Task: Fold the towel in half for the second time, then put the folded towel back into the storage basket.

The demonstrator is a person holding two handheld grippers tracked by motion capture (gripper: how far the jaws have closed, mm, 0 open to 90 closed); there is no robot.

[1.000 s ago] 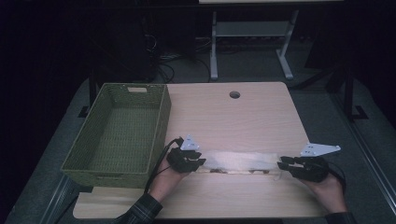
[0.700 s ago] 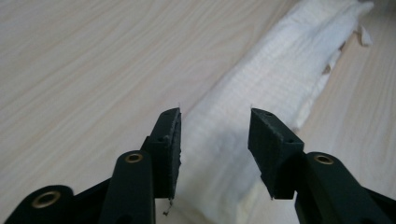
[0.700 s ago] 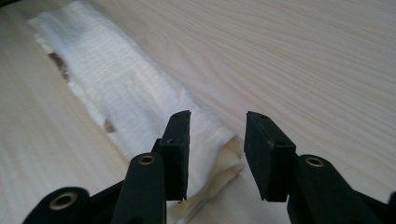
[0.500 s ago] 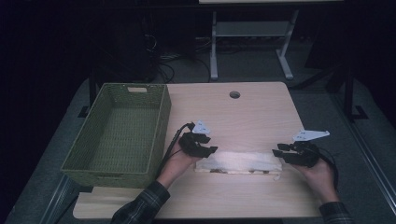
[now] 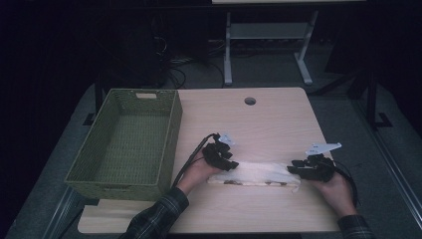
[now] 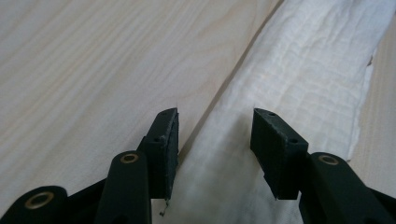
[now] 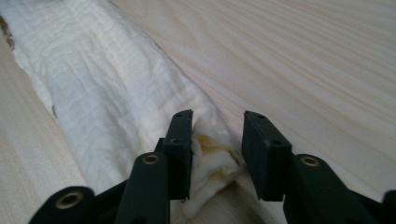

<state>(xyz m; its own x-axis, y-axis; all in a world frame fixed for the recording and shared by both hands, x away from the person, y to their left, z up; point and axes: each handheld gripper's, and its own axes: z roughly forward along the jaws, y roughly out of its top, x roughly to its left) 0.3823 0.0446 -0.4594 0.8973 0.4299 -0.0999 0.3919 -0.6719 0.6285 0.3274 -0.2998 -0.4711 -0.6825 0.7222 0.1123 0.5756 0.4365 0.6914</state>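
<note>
A long, folded white cloth with a crinkled weave point(image 5: 259, 174) is lying across the lower middle of the high view, on the near part of a pale wooden table point(image 5: 268, 124), with a thin line of brown print peeking out along its near edge.

In the left gripper view the cloth point(image 6: 299, 88) is running from the bottom centre to the upper right of the frame. The left gripper point(image 6: 215, 135) is standing over its near end with the jaws parted; the right-hand finger point(image 6: 275, 149) is hovering above the fabric, the left-hand one sitting at the cloth's edge over bare wood, and neither pad is pressing on it. These jaws have just been opening.

In the right gripper view the cloth point(image 7: 107, 93) is stretching from the upper left toward the bottom centre. The right gripper point(image 7: 217, 140) is closing in on its bunched, yellow-tinged end, which is sitting between the jaws and touching the left-hand finger point(image 7: 180, 149); a gap is showing beside the other finger, so a firm pinch cannot be told.

In the high view the left gripper point(image 5: 221, 157) and right gripper point(image 5: 308, 169) are sitting at opposite ends of the cloth, with a woven green rectangular basket point(image 5: 124, 139) standing on the left.
</note>
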